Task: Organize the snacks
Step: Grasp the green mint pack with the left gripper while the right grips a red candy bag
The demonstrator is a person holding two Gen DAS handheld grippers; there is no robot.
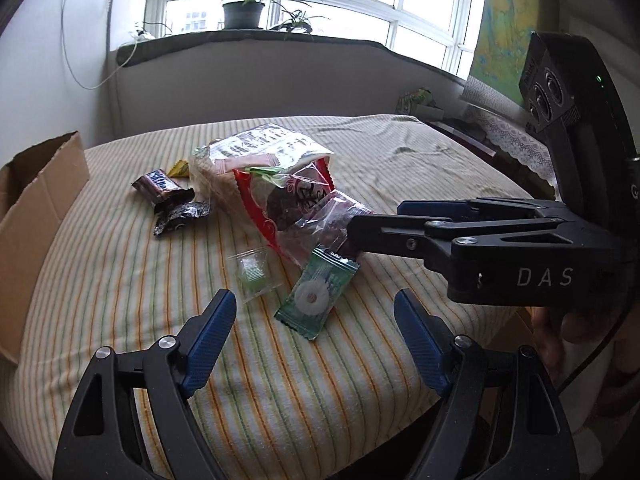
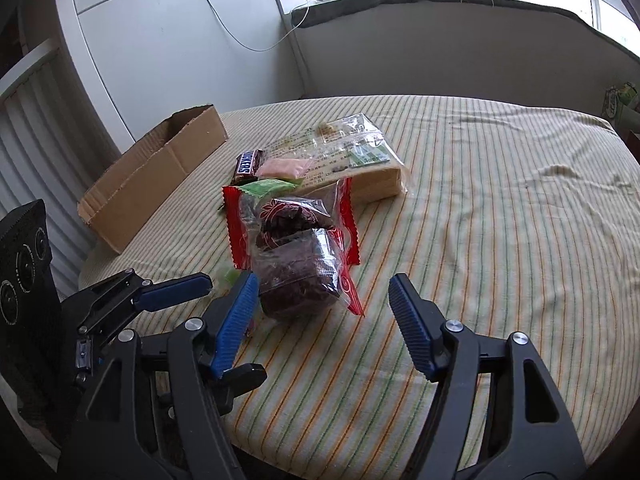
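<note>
The left gripper point(image 1: 314, 320) is hovering with jaws spread and empty over a green mint packet point(image 1: 318, 294) on the striped cloth point(image 1: 360, 380), and the right gripper point(image 2: 324, 304) is standing likewise spread, its pads clear of the brownie pack point(image 2: 296, 256) lying just ahead between them. Beyond, a wafer bag point(image 2: 344, 160) and a Snickers bar point(image 2: 248, 162) are lying together mid-table, and a cardboard box point(image 2: 160, 176) is sitting at the far left edge.

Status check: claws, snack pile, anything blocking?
Left claw open over green candy packet. Right claw open, brownie bag ahead between its fingers, untouched. Cardboard box beyond, path clear.
</note>
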